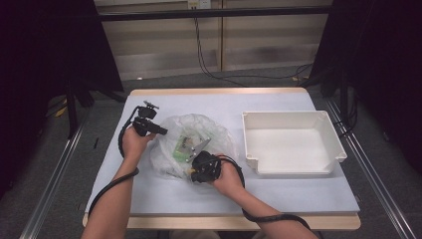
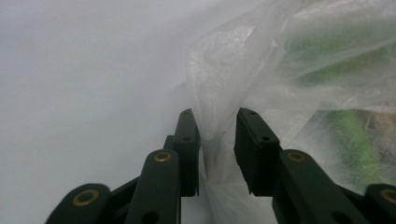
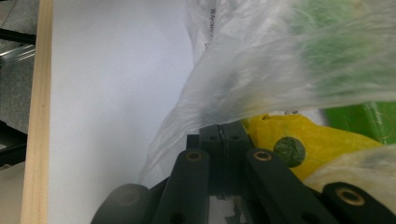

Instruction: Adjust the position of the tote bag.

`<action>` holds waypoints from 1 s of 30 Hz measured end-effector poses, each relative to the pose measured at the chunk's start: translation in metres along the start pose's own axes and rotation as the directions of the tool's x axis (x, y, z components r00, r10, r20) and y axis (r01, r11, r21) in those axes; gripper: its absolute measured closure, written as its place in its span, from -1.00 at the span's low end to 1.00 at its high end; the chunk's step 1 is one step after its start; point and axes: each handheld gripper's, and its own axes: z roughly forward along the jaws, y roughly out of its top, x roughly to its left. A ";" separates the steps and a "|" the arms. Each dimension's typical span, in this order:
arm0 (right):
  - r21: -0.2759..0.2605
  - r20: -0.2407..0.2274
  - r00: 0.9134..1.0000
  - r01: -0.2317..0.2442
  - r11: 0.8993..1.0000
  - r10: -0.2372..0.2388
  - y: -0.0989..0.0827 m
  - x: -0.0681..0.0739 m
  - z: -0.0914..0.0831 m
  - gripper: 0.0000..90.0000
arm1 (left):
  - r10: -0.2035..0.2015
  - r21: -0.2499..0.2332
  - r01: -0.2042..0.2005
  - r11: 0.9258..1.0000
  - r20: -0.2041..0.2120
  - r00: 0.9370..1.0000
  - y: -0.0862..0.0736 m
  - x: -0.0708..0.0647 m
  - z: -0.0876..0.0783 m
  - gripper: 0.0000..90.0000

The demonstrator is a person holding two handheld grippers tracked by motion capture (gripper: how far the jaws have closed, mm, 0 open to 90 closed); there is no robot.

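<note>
Pale blue tabletop point(image 1: 149, 199) carries white tray point(image 1: 251, 149) toward right edge, empty. Clear plastic bag point(image 1: 171, 129) sits mid-tabletop, crumpled, translucent, green and yellow packets inside. Step, as I judge: you're opening bag. Your right gripper point(image 1: 198, 169) is clamped tight on near film. Your left gripper point(image 2: 217, 140) straddles fold at bag's left side, jaws parted, not pinching. Next: close left, then pull apart gently.

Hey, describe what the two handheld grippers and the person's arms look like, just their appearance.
Both the left gripper and the right gripper are black, each with two flat black jaws on link arms pinned with brass-coloured rivets. A thick black ribbed cable trails from each along the forearm toward the table's near edge. The left gripper carries a small grey plate on top. The forearms are bare, with no sleeves or gloves in sight.
</note>
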 end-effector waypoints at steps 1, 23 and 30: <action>0.003 0.001 1.000 -0.001 1.000 0.001 0.000 0.000 0.000 1.00 | -0.007 -0.011 0.007 1.000 0.010 1.000 -0.001 -0.001 -0.003 0.39; 0.005 -0.018 0.999 -0.044 0.999 0.044 0.001 -0.006 0.000 1.00 | 0.014 -0.044 -0.011 0.999 0.059 0.998 -0.009 -0.025 -0.041 -0.40; 0.006 -0.023 0.998 -0.050 0.999 0.050 0.001 -0.007 0.001 1.00 | 0.100 -0.007 -0.099 0.995 0.058 0.993 -0.007 -0.031 -0.047 -0.41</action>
